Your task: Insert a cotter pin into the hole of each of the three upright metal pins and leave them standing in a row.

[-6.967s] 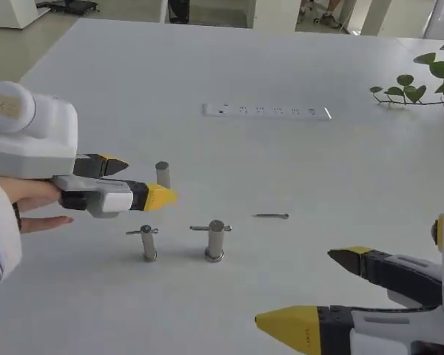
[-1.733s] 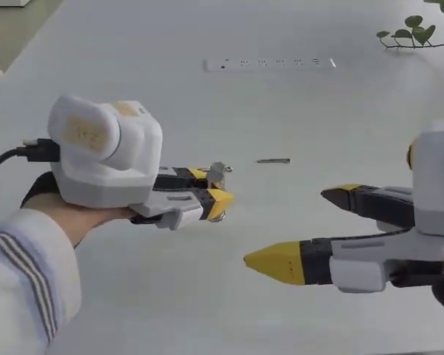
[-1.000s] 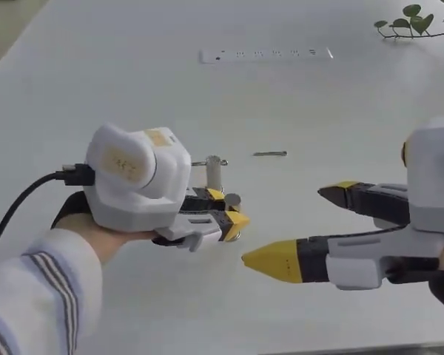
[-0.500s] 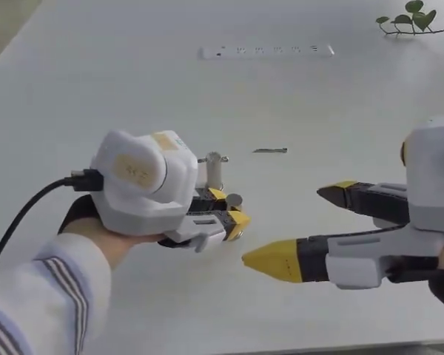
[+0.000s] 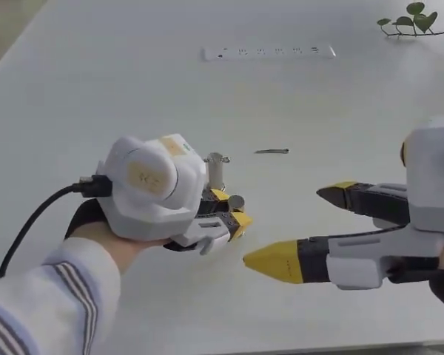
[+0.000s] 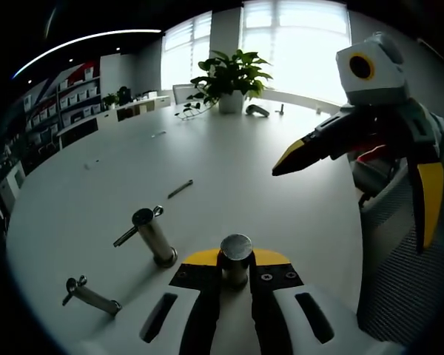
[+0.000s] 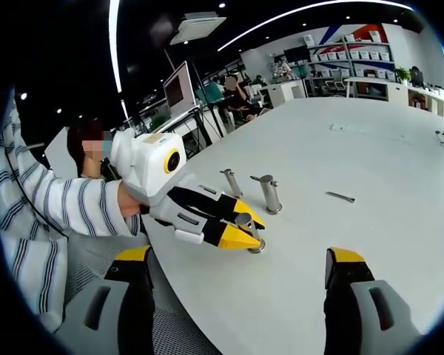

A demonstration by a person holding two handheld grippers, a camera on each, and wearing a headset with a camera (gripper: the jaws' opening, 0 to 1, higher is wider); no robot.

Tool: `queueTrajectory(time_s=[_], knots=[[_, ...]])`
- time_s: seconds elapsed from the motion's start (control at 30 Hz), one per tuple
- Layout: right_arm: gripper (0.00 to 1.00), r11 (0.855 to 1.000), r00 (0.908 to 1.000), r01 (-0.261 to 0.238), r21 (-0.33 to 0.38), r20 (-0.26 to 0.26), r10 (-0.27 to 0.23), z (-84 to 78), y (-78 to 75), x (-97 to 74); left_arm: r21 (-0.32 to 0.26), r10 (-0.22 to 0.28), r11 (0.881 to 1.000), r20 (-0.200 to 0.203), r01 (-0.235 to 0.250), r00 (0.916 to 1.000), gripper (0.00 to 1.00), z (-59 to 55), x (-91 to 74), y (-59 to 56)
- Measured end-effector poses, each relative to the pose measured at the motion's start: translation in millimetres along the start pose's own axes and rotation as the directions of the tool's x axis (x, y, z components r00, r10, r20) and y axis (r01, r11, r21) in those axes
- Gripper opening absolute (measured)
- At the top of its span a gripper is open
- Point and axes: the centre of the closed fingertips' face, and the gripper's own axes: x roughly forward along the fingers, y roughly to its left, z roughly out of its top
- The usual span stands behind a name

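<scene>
Big white table (image 5: 133, 81) in an open office, with shelving along the far walls. At its far end a white pot (image 6: 231, 104) has a leafy plant in it. There's a power strip (image 5: 268, 52) lying further up the table too.

The left gripper (image 5: 233, 207) is clenched on a metal pin (image 6: 236, 255), which stands straight up with its base on the table. Just beside it, the second metal pin (image 7: 268, 194) and third metal pin (image 7: 230, 182) are upright as well. Each has a cotter pin poking sideways through its top.

One loose cotter pin (image 5: 271, 151) lies flat beyond them, long axis running left-right in the head view, well apart from the power strip.

The right gripper (image 5: 281, 226) hangs near the clamped pin, jaws spread wide with nothing between them.
</scene>
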Motion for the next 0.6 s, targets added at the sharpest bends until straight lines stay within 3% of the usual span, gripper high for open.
queueTrajectory(time_s=[0.23,0.43,0.6], knots=[[0.95,1.000,1.0000,-0.004,-0.009,-0.003,0.004,0.6,1.4,-0.2,0.000,-0.009,1.000,0.014,0.009,0.9999,0.10,4.9,-5.0,-0.4],[0.94,1.000,1.0000,-0.004,-0.016,-0.005,0.004,1.5,1.3,-0.8,-0.004,-0.028,1.000,0.079,0.029,0.9965,0.12,19.5,-17.6,-0.5],[0.94,1.000,1.0000,-0.003,-0.021,-0.008,0.003,2.1,0.7,-1.5,0.003,-0.070,0.998,0.101,0.070,0.9924,0.22,25.1,-30.2,-2.9]])
